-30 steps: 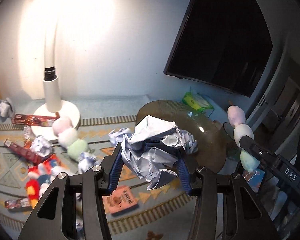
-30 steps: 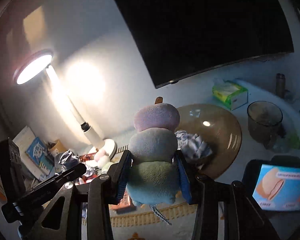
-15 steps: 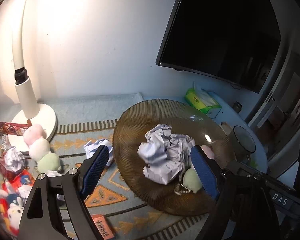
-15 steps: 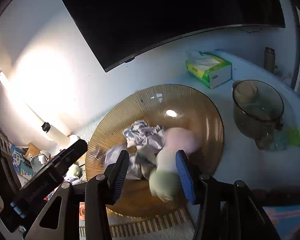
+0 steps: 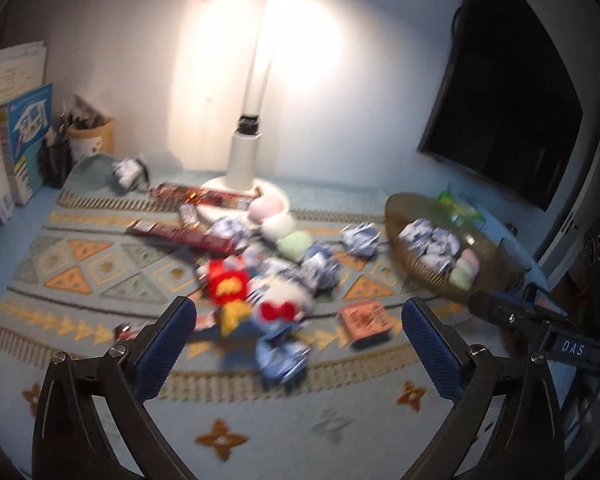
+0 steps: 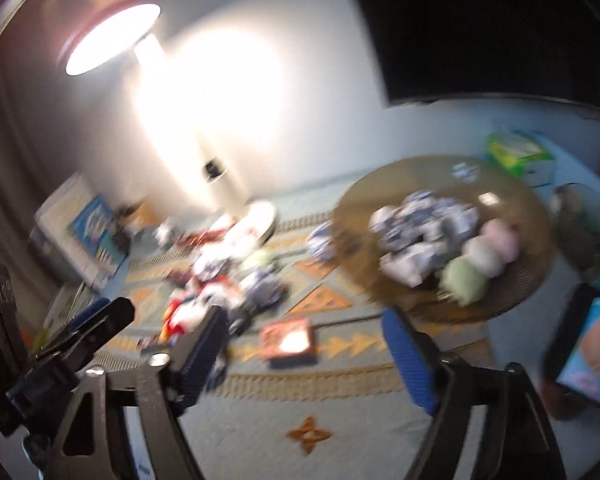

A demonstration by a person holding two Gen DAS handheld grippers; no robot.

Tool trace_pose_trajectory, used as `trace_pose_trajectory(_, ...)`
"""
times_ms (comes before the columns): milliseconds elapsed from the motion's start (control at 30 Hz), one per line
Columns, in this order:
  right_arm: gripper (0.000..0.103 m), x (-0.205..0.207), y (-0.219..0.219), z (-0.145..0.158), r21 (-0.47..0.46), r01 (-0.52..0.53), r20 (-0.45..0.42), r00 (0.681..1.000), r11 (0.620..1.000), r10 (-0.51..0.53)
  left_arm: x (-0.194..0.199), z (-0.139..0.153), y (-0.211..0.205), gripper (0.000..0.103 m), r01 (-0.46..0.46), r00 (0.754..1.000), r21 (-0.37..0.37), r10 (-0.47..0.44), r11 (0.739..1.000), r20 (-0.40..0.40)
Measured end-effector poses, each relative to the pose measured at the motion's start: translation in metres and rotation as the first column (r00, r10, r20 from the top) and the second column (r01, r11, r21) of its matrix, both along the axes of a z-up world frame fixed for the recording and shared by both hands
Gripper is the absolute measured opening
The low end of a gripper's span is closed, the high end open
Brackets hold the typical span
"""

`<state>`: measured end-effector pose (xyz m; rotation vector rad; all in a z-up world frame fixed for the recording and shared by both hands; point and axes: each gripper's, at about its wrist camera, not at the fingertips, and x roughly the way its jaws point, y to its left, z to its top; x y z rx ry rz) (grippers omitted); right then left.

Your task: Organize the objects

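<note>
1. Both hand-held grippers are now empty, jaws spread wide: the left hand-held gripper [image 5: 299,340] has let go of its crumpled paper [image 5: 430,240], and the right hand-held gripper [image 6: 304,344] of its dango plush [image 6: 480,256]. Both things now lie in the brown dish [image 5: 416,268] at right.
2. Two items are sorted; much clutter remains on the desk.
3. Only the left view clearly shows the red-bowed plush [image 5: 276,300] low centre; the right view is blurred but looks down into the dish.
</note>
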<state>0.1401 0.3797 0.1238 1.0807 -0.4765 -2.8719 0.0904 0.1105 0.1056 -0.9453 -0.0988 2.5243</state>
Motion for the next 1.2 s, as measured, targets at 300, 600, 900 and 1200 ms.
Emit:
trace_pose_trajectory(300, 0.094, -0.01, -0.006, -0.083, 0.023, 0.115, 0.068, 0.991, 0.993, -0.116, -0.021, -0.088, -0.095, 0.102, -0.256, 0.956, -0.103, 0.267, 0.961, 0.124)
trace_pose_trajectory(600, 0.095, -0.02, -0.003, -0.095, 0.044, 0.147, 0.128, 0.98, 0.988, -0.151, -0.034, -0.108, -0.061, 0.102, -0.204, 0.947, -0.3, 0.265, 0.932, 0.18)
trace_pose_trajectory(900, 0.098, -0.017, -0.022, -0.092, 0.115, 0.07, 0.092, 0.993, 0.991, -0.081, -0.031, -0.107, -0.062, 0.102, -0.203, 0.948, -0.295, 0.263, 0.934, 0.18)
trace_pose_trajectory(1200, 0.099, -0.027, -0.021, -0.1, 0.086, 0.057, 0.152, 0.986, 0.995, -0.07, -0.032, -0.107, -0.061, 0.102, -0.201, 0.949, -0.294, 0.26, 0.934, 0.18)
